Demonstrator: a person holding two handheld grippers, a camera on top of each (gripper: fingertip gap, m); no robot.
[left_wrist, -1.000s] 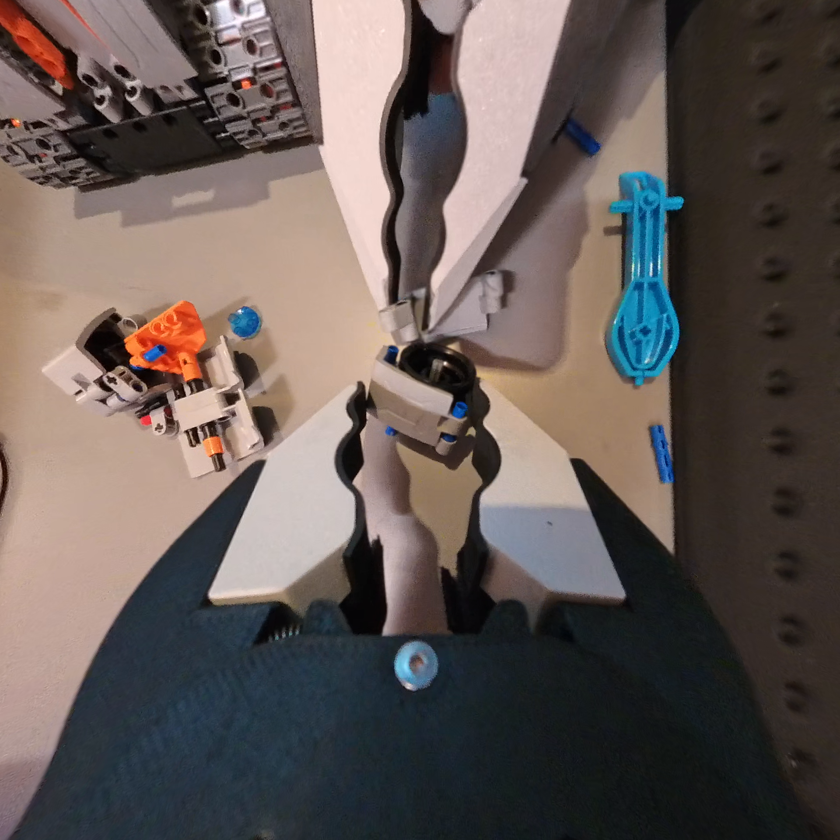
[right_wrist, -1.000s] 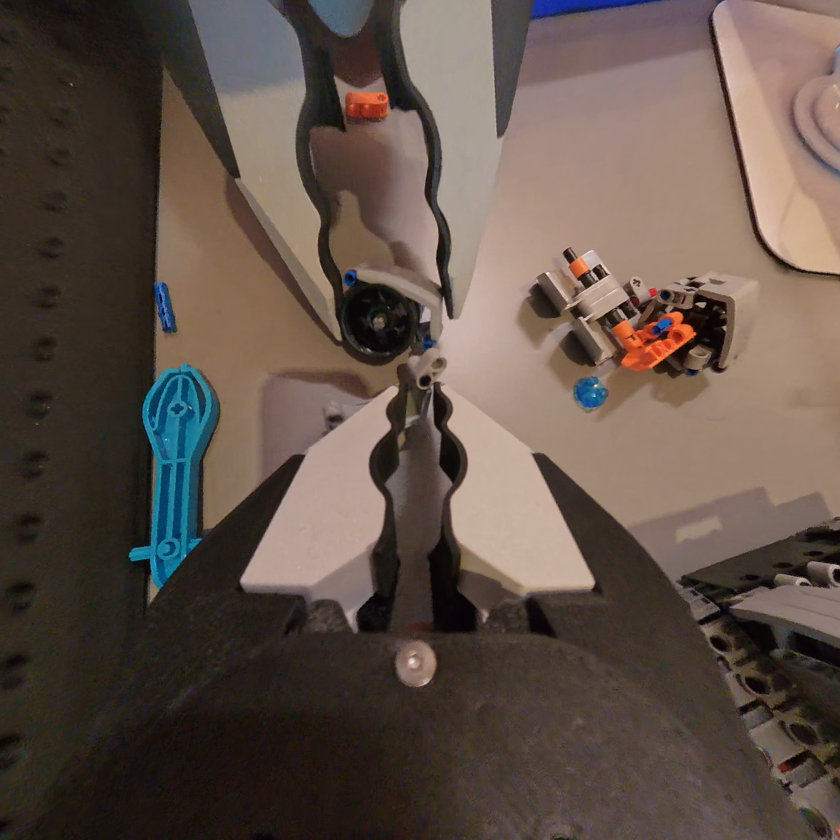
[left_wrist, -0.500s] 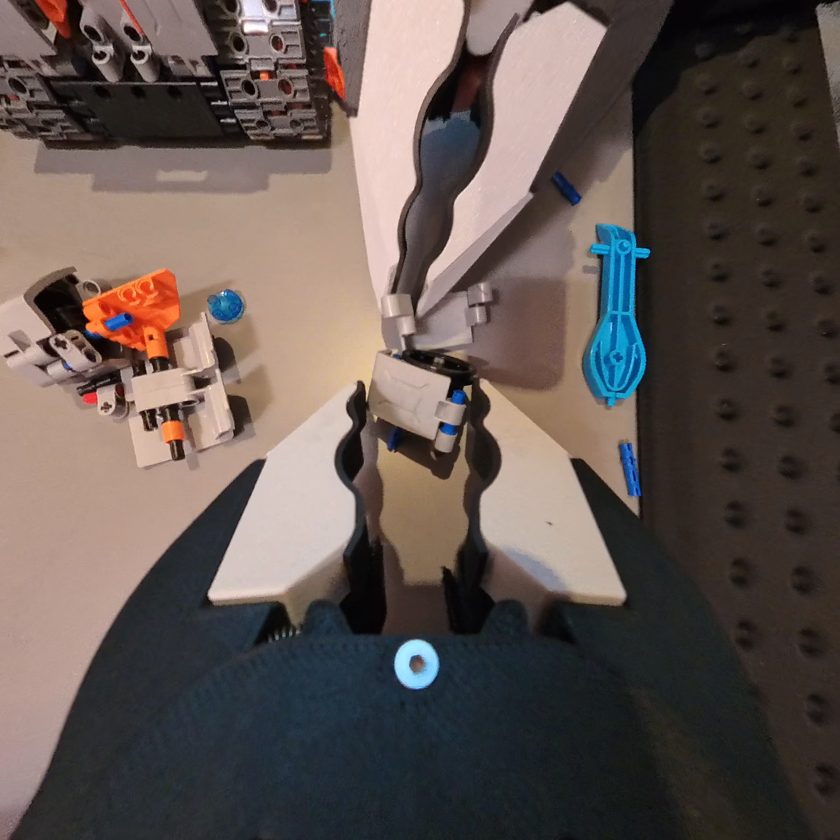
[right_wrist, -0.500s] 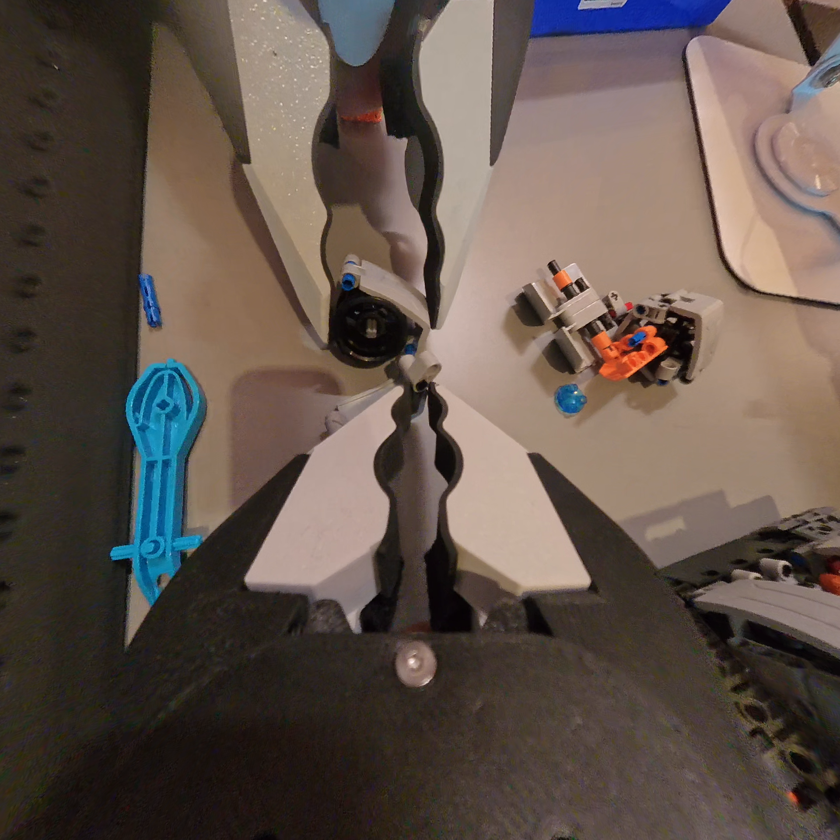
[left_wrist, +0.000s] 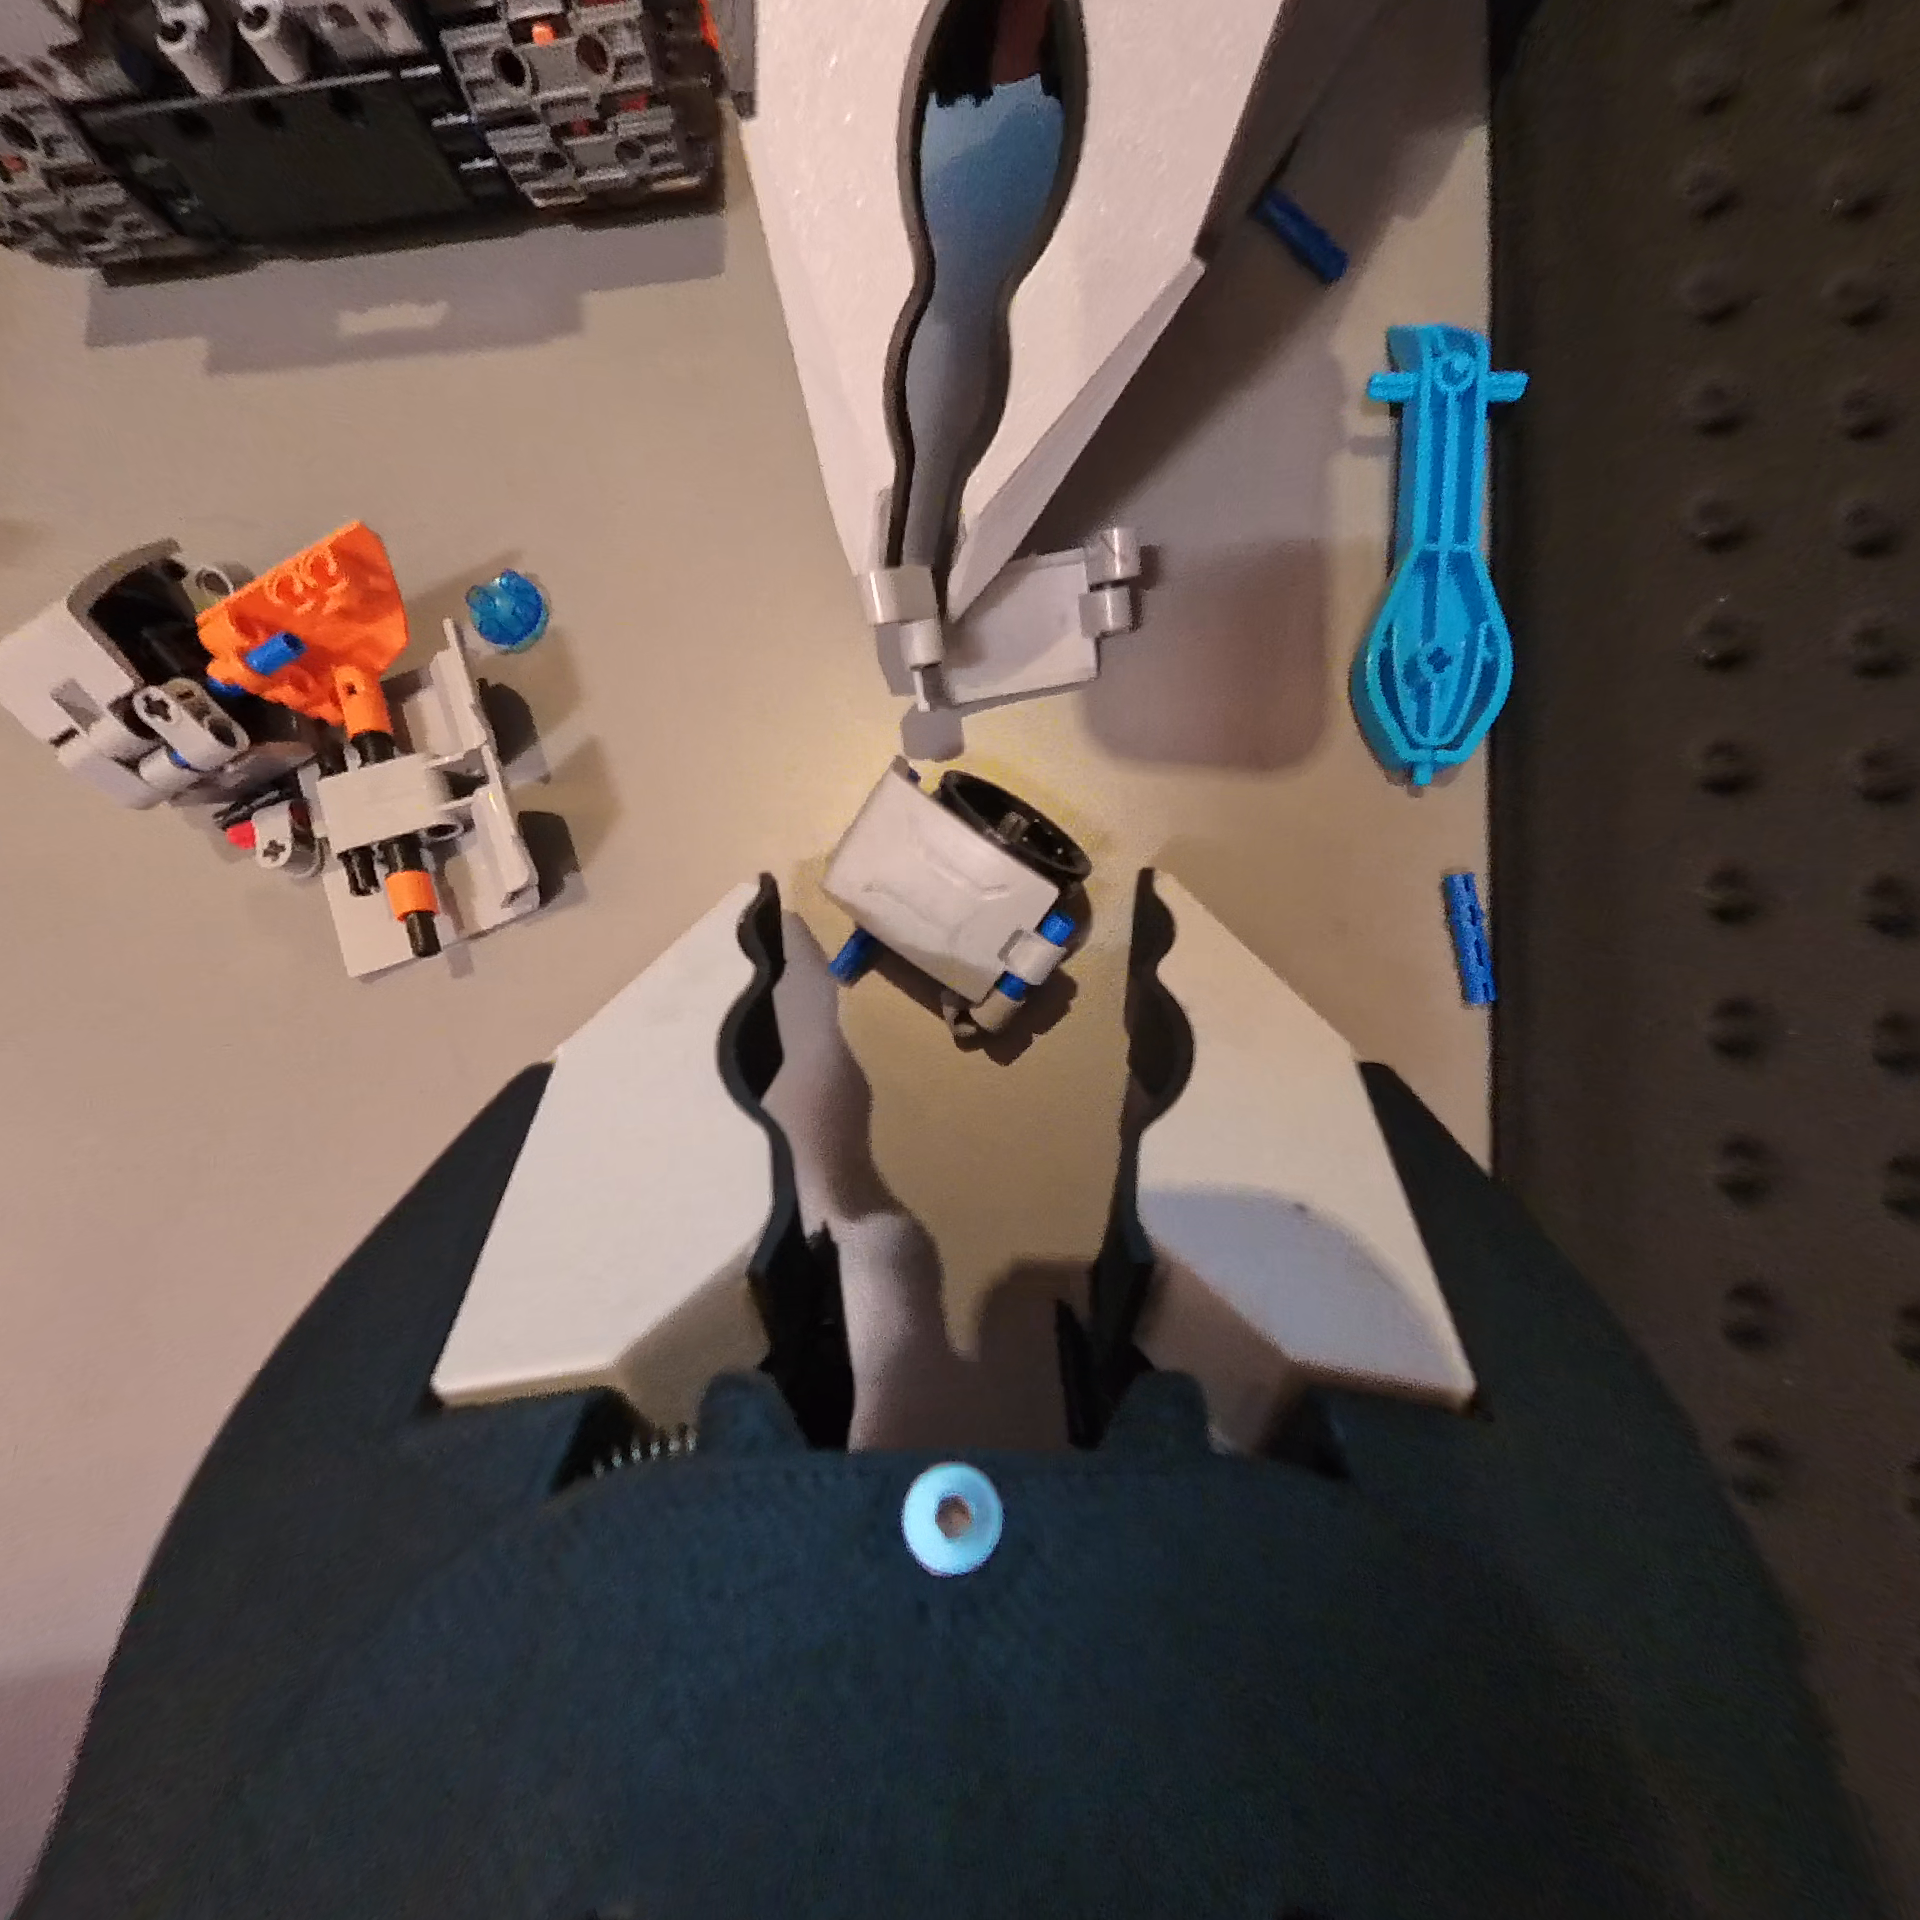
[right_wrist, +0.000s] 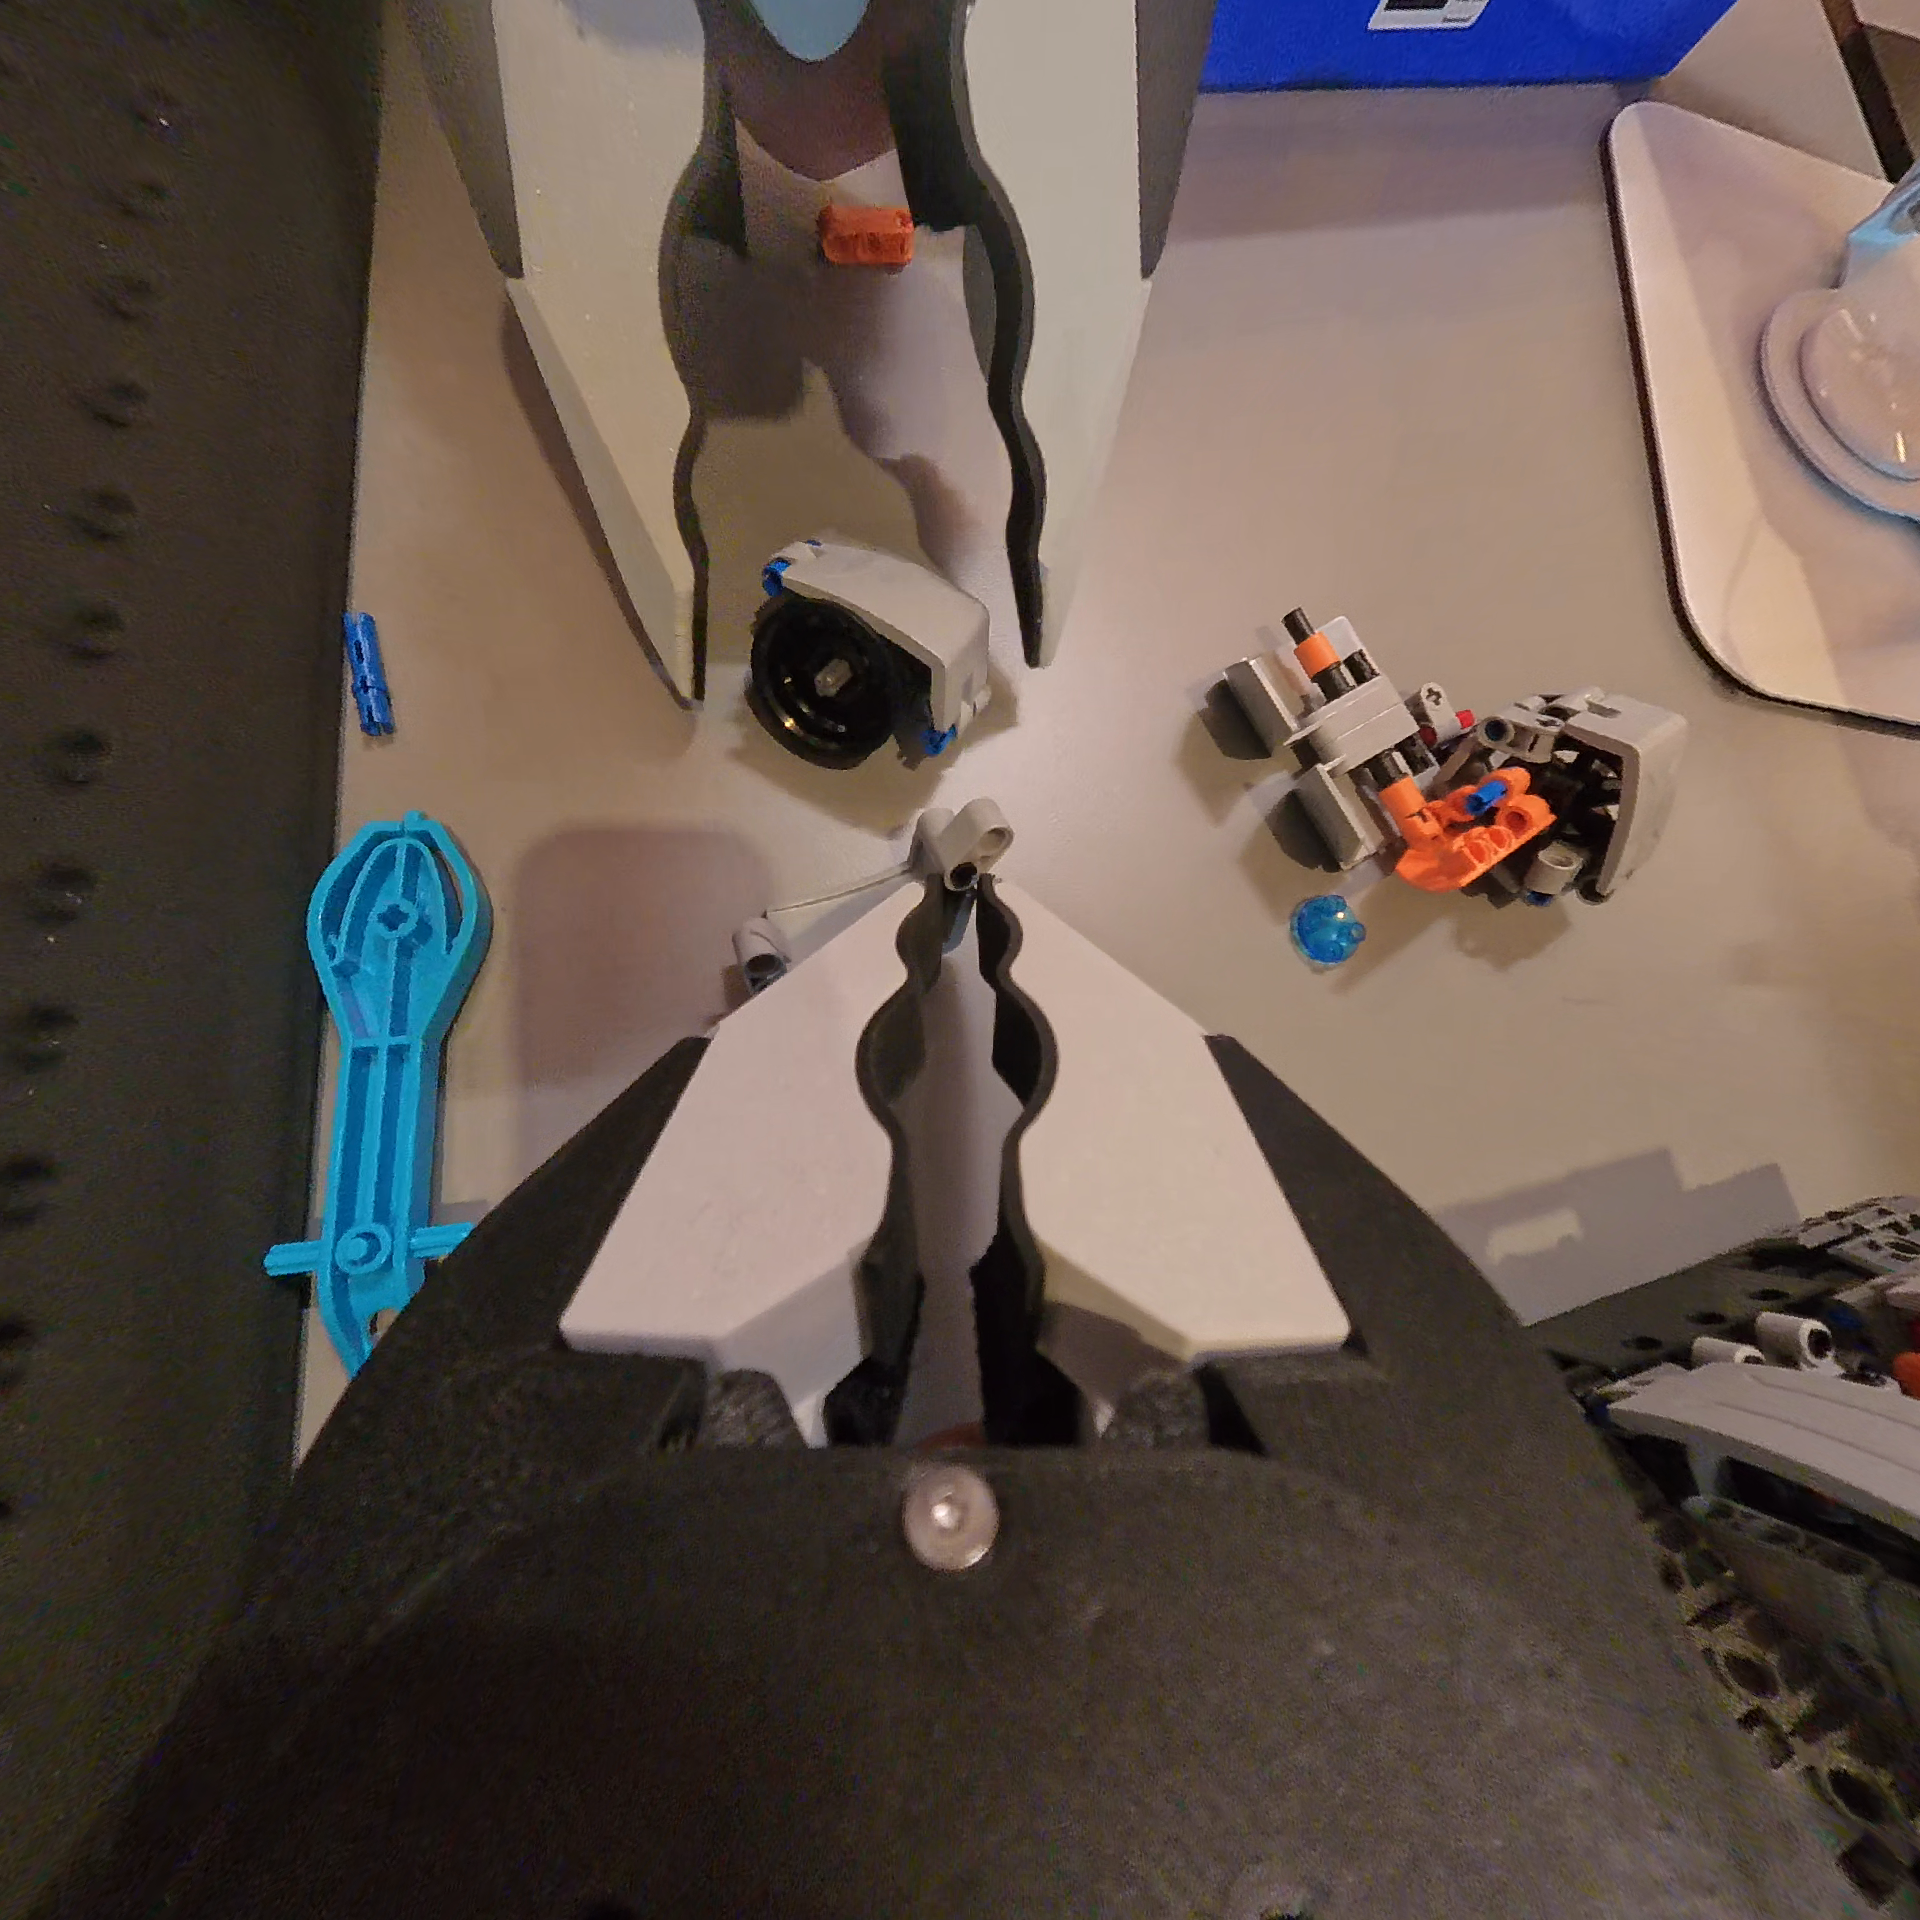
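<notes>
On the bench (left_wrist: 260, 1091), my left tool (left_wrist: 951, 904) is spread, the wheel piece (left_wrist: 951, 899) lying loose between its tips. My right tool (right_wrist: 971, 894) opposite pinches a grey panel (left_wrist: 1023, 634).

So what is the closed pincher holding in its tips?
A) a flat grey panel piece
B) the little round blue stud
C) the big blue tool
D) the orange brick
A: the right gripper is pinched shut on the flat grey panel piece by its corner connector, while the blue tool lies untouched on the table.
</notes>
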